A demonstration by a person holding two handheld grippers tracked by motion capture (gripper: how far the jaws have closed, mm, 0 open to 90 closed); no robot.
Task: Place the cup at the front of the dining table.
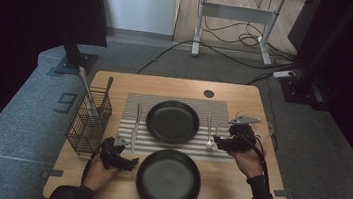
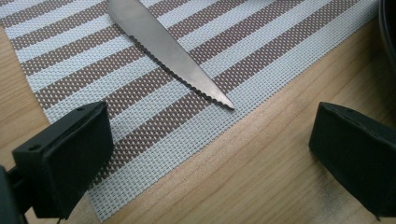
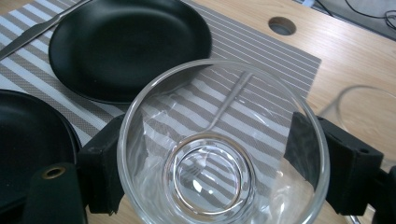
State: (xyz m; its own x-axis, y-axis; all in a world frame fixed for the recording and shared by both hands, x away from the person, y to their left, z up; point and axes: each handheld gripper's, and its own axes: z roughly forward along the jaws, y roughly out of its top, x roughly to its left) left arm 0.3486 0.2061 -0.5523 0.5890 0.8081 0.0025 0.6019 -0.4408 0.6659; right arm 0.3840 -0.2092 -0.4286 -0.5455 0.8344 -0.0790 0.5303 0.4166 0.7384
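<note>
Two views differ: our right tongs (image 3: pixel 219 163) grip a clear glass (image 3: pixel 223 144); left tongs (image 2: pixel 224 154) gape near the knife (image 2: pixel 163 49).

Clear glossy glass (image 3: pixel 224 149); woven striped mat (image 2: pixel 196 93); wood table (image 2: pixel 261 177).

Around the far black plate (image 1: pixel 172 121), a knife (image 1: pixel 135 126) flanks its left and forks (image 1: pixel 209 131) its right; the near plate (image 1: pixel 168 180) blocks the front. Beyond it, bare striped mat (image 1: pixel 174 99) lies open; a wire basket (image 1: pixel 89 122) stands farther left.
</note>
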